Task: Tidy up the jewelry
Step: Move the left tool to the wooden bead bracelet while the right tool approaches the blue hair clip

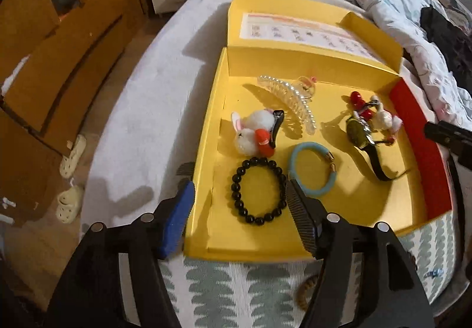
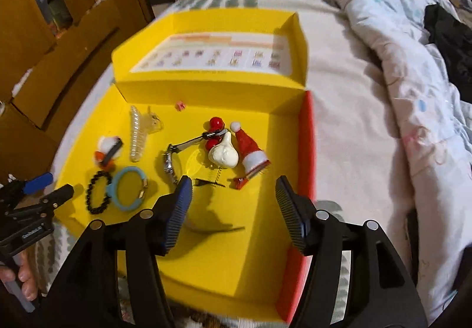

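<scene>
While both tools hang with fingers apart and hold nothing, the left tool [image 1: 240, 210] straddles the near-left wall of the open yellow cardboard box [image 1: 265, 242] on the bed, over a black bead bracelet [image 1: 259, 192]; the right tool [image 2: 233, 204] hovers near a watch [image 2: 169, 164].

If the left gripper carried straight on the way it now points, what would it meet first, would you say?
Most likely the black bead bracelet, lying in the yellow box directly ahead of the open left gripper; depth is hard to judge through the fisheye.
</scene>
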Available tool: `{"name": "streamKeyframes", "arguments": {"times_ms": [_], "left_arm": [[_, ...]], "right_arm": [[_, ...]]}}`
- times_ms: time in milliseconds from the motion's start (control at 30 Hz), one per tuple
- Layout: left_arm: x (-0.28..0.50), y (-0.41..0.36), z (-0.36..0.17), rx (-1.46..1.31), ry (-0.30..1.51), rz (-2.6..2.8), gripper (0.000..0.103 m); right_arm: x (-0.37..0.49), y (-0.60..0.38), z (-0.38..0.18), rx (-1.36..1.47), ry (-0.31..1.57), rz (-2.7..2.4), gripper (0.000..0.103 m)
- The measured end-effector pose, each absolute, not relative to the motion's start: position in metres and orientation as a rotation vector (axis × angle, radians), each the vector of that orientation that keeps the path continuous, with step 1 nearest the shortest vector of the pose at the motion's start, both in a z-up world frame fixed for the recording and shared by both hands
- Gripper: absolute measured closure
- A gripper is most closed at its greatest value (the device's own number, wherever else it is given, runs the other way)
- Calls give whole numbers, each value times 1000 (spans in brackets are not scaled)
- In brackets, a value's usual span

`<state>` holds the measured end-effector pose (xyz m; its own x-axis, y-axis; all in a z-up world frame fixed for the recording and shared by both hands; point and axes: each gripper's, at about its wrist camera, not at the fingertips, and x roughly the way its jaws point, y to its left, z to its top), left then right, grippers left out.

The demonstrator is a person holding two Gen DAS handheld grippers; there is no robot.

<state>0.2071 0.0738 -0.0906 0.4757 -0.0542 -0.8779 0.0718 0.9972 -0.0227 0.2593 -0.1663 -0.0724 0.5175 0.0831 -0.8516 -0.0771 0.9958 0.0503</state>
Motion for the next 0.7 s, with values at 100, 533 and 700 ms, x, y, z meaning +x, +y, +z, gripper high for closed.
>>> {"name": "streamKeyframes", "arguments": {"times_ms": [100,533,700], "left_arm": [[195,76,-83,5,1058,-89,38],[134,43,-92,29,1110,-164,35],[128,26,-115,67,1177,-168,35]], "right_arm": [[240,-176,-59,24,1000,87,40],[148,-218,-69,50,1095,12,40],[109,-232,-85,49,1166,-11,40]]}}
